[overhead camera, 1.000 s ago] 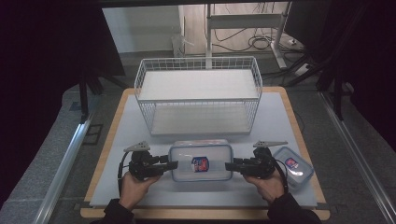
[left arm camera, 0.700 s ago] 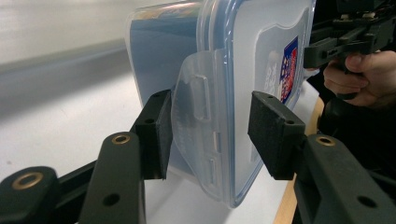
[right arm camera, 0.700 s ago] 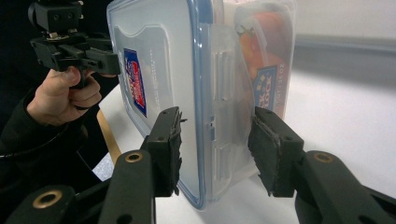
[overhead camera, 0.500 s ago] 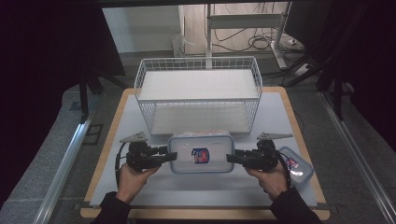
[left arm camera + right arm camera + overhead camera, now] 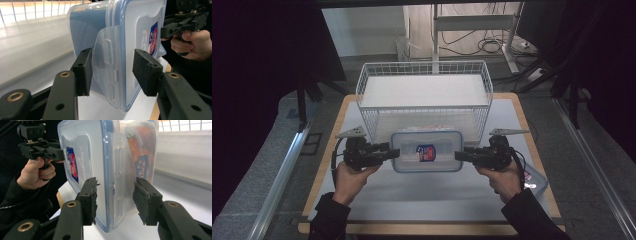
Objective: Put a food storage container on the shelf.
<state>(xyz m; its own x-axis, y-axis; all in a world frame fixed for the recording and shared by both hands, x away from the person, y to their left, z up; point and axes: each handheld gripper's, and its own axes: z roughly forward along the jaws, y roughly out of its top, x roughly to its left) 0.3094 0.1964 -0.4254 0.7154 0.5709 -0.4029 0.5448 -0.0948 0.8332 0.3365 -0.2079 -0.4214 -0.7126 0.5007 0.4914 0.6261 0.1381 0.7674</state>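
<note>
Pale table surface [image 5: 422, 195] carries a white wire basket [image 5: 424, 95] at the far side. Just in front of it, a clear plastic container [image 5: 427, 151] with a blue-rimmed lid is held between 2 grippers, its long axis running left to right, lid up. The left gripper [image 5: 384, 150] clamps its left end latch; the right gripper [image 5: 462, 155] clamps the right end. A second lid [image 5: 534, 182] lies at the table's right edge.
</note>
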